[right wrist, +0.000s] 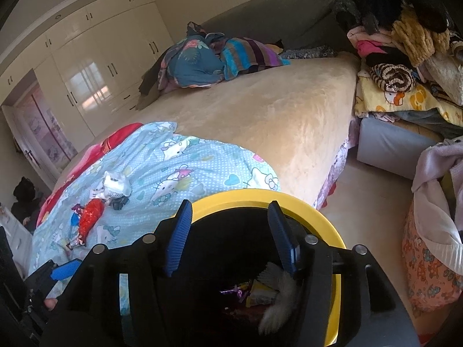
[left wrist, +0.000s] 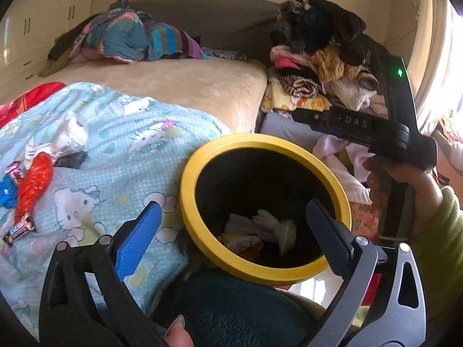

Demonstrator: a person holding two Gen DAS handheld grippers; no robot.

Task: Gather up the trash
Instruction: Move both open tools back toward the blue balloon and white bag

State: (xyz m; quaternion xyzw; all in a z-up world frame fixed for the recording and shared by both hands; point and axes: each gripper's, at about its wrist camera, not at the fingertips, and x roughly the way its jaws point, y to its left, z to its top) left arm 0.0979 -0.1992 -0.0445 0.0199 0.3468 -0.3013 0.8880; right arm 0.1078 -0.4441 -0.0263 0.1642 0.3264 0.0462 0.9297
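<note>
Both tongs, left (left wrist: pixel 231 219) and right (right wrist: pixel 228 231), hang apart and empty over the bin (left wrist: pixel 185 202), so trash (left wrist: pixel 260 228) falls inside.

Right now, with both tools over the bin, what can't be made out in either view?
- Yellow-rimmed bin: its dark bottom hides most of the trash in both views; only crumpled tissue shows clearly.
- Right wrist view: the right tool blocks the bin's near side.
- Wrappers on the blanket: print too small to read.
- Left tool: nothing between its open fingers.
</note>
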